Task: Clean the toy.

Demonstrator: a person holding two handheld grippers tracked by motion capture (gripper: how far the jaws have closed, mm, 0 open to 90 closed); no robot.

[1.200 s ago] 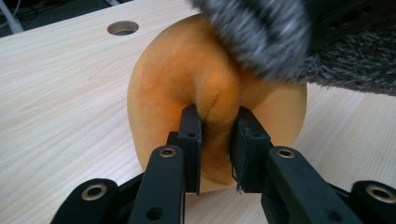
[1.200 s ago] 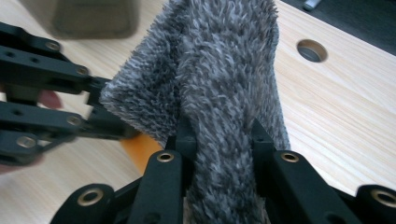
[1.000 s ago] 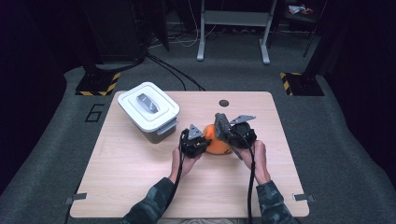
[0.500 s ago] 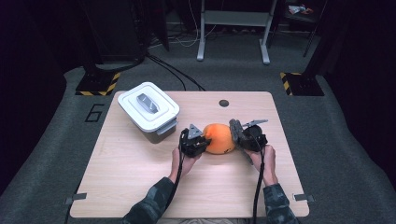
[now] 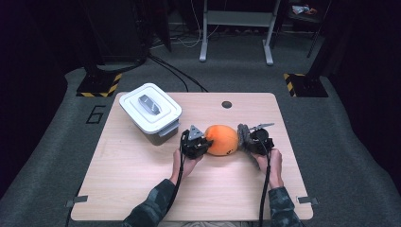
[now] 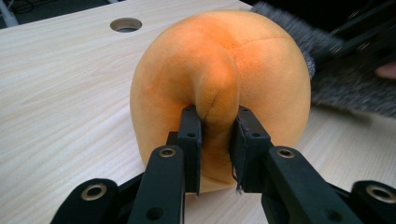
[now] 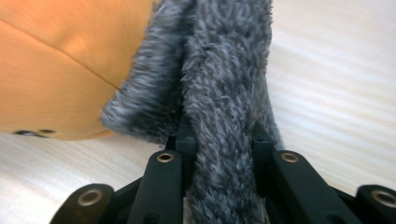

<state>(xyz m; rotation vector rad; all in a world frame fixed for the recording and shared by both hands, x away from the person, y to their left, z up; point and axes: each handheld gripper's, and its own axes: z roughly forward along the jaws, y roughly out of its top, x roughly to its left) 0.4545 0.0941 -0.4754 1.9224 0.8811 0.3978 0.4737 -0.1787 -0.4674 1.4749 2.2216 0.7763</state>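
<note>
Orange plush pinched from both sides

Orange plush (image 5: 222, 140) lies just right of the middle of the desk (image 5: 142, 179), between the two grippers. At its 9 o'clock side in the high view, the left gripper (image 5: 202, 143) has its jaws nearly closed on a fold of the orange fabric; in the left gripper view that pinched ridge (image 6: 215, 100) bulges up between the two black jaws, with the rest of the plush rounded behind it. At the plush's 3 o'clock side the right gripper (image 5: 246, 140) has its jaws clamped tight on a grey furry piece (image 5: 243, 135) that touches the orange body. In the right gripper view the fur (image 7: 224, 107) stands up between the jaws and the orange surface (image 7: 56, 70) sits at 10 o'clock from them. A white lidded box (image 5: 150, 111) rests on the desk at about 10 o'clock from the plush, near it but apart. A round hole (image 5: 227, 104) in the desk lies at 12 o'clock from the plush, close to the far edge.
</note>
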